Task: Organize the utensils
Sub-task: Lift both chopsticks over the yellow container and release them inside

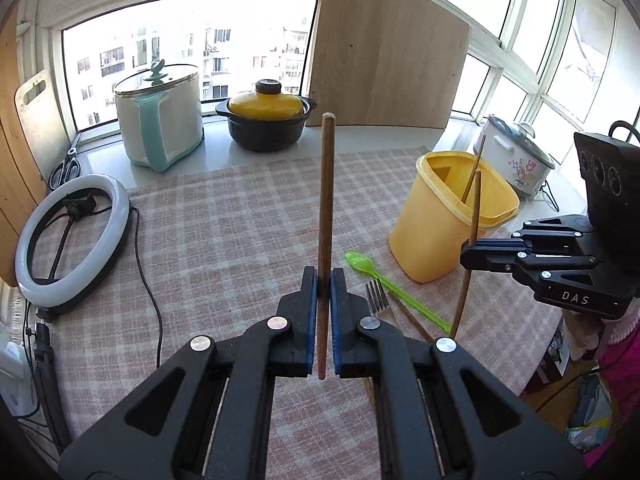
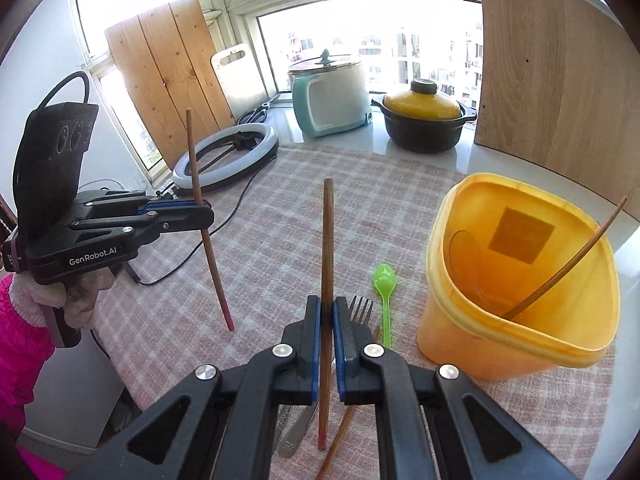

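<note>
My left gripper (image 1: 324,276) is shut on a brown wooden chopstick (image 1: 325,200) that stands upright above the checked cloth. My right gripper (image 2: 328,304) is shut on a second chopstick (image 2: 328,240), also upright, with its red tip hanging below the jaws. Each wrist view shows the other gripper from the side: the right gripper (image 1: 466,258) beside the yellow container (image 1: 436,232), the left gripper (image 2: 206,212) at far left. One thin chopstick (image 2: 568,256) leans inside the yellow container (image 2: 520,344). A green plastic spoon (image 2: 385,284) and a metal fork (image 2: 360,308) lie on the cloth.
Another chopstick (image 2: 340,440) and a metal handle (image 2: 296,436) lie under my right gripper. A ring light (image 1: 72,240) with its cable sits at the left. A white and teal pot (image 1: 160,120), a black pot with yellow lid (image 1: 264,120) and a floral cooker (image 1: 516,156) line the sill.
</note>
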The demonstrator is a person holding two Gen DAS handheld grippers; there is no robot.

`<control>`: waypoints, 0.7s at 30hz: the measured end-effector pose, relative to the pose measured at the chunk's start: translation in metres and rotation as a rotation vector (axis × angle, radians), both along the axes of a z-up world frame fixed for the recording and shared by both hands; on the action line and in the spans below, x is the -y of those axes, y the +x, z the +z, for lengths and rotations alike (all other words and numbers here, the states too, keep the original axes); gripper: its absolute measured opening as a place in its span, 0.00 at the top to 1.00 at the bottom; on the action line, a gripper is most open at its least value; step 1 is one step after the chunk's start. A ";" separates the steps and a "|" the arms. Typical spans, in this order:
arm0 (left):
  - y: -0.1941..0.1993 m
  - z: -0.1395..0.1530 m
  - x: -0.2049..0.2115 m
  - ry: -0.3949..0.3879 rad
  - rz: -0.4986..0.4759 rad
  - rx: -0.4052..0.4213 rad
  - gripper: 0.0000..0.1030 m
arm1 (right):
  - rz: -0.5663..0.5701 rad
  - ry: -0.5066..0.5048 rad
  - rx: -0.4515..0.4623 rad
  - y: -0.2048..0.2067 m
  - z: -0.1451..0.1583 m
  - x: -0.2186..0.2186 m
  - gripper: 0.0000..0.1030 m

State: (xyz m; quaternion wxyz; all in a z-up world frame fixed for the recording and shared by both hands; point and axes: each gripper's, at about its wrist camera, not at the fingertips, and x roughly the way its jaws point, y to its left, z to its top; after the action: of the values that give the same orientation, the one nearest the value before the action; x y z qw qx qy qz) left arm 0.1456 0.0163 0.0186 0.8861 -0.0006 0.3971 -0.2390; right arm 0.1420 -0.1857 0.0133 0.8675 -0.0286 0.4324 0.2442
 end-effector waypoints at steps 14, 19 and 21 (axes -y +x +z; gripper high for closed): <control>0.002 0.075 0.042 -0.088 -0.075 0.148 0.96 | -0.093 0.116 0.158 0.004 0.077 0.044 0.97; 0.004 0.098 0.058 -0.106 -0.095 0.199 0.96 | -0.124 0.147 0.206 0.004 0.101 0.061 0.97; 0.006 0.105 0.064 -0.117 -0.101 0.212 0.96 | -0.137 0.156 0.225 0.005 0.110 0.067 0.97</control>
State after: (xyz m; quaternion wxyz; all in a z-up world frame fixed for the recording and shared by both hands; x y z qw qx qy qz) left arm 0.1513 -0.0475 0.1234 0.9084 -0.0073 0.2863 -0.3047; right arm 0.1466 -0.2523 0.1230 0.9248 0.0412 0.3130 0.2123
